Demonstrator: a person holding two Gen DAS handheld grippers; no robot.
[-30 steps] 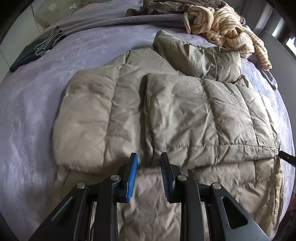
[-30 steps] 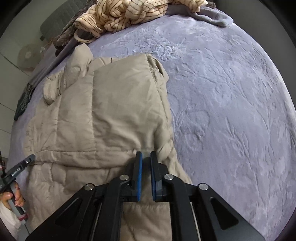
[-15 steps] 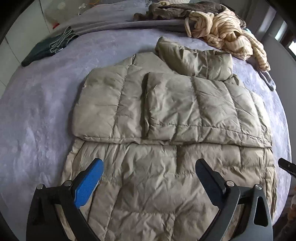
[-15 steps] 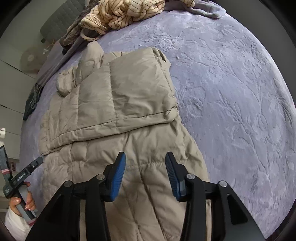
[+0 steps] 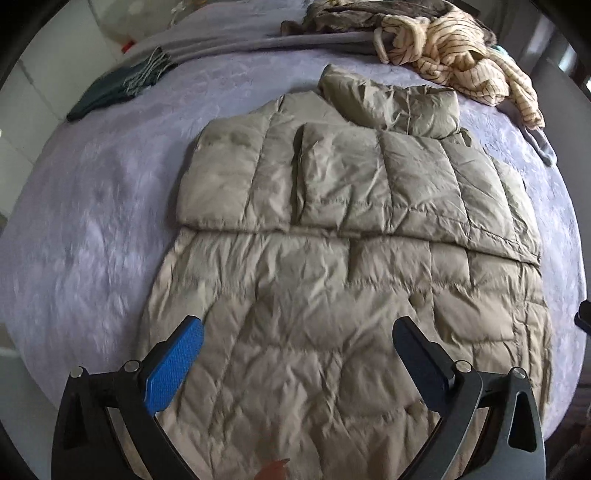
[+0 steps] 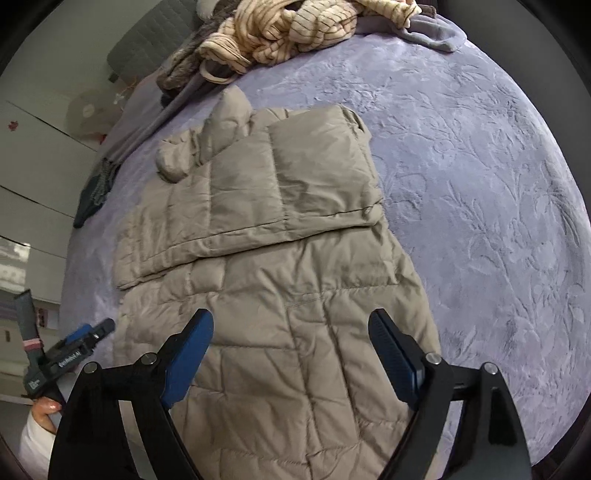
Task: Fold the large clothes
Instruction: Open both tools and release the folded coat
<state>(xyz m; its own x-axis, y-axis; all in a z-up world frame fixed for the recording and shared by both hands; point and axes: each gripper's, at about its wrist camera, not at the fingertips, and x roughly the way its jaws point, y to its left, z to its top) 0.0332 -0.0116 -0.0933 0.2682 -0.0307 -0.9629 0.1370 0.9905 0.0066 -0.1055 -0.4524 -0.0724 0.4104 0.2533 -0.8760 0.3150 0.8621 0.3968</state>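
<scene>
A beige quilted puffer jacket (image 5: 332, 295) (image 6: 277, 266) lies flat on the purple bedspread (image 5: 92, 221) (image 6: 480, 184). Its upper part, folded over (image 5: 369, 184) (image 6: 280, 177), rests across the body, with the hood (image 5: 388, 103) bunched at the far end. My left gripper (image 5: 297, 325) hovers open above the jacket's near half, nothing between its fingers. My right gripper (image 6: 290, 317) hangs above the jacket's right side. Its jaws are opening, with nothing between them. The left gripper's tip (image 6: 103, 326) and the hand holding it show at the left edge of the right wrist view.
A cream striped garment (image 5: 461, 55) (image 6: 288, 33) and darker clothes are heaped at the far edge of the bed. A dark green scarf (image 5: 122, 85) lies far left and a grey cloth (image 6: 432, 33) far right. Bare bedspread flanks the jacket on both sides.
Both grippers went from nearly shut at the folded layer's edge to wide open. They rose and drew back toward the jacket's near end. The folded layer now lies flat.
</scene>
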